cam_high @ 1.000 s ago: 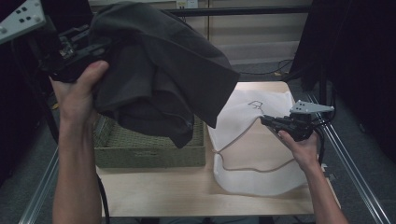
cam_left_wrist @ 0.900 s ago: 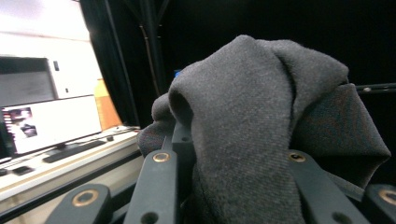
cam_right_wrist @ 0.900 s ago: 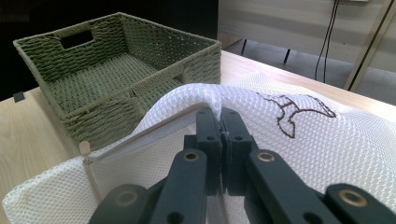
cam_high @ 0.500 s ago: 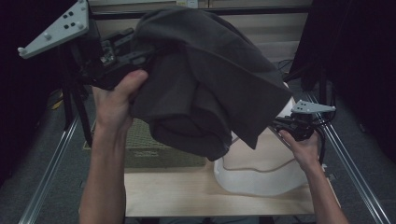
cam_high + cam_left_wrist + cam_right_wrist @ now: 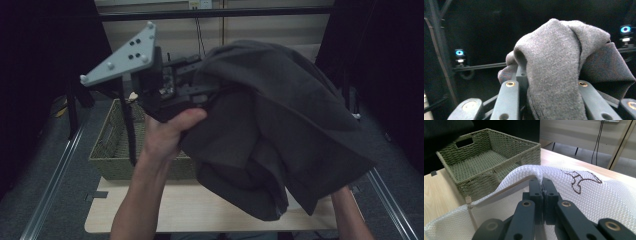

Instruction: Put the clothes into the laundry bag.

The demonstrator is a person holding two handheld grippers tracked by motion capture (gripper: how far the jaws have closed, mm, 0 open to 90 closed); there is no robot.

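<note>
My left gripper (image 5: 200, 77) is raised high over the table, shut on a dark grey garment (image 5: 280, 130). The garment hangs in heavy folds to the right of the gripper. In the left gripper view the same grey cloth (image 5: 554, 62) bunches between the jaws and drapes over them, so the left gripper (image 5: 546, 82) has its tips covered. My right gripper (image 5: 543, 185) is shut on the raised edge of a white mesh bag (image 5: 599, 195) that lies on the table. In the high view the garment hides the right gripper, and only the right forearm (image 5: 350, 215) shows.
An empty green woven basket (image 5: 112, 150) stands on the left of the wooden table (image 5: 200, 212); in the right gripper view this basket (image 5: 486, 162) sits just beyond the bag. Metal rails (image 5: 50, 185) run along both sides of the table.
My left hand has carried the grey garment rightward from over the basket towards the middle. The garment now hangs over the bag and hides the right gripper. The right hand has stayed put.
</note>
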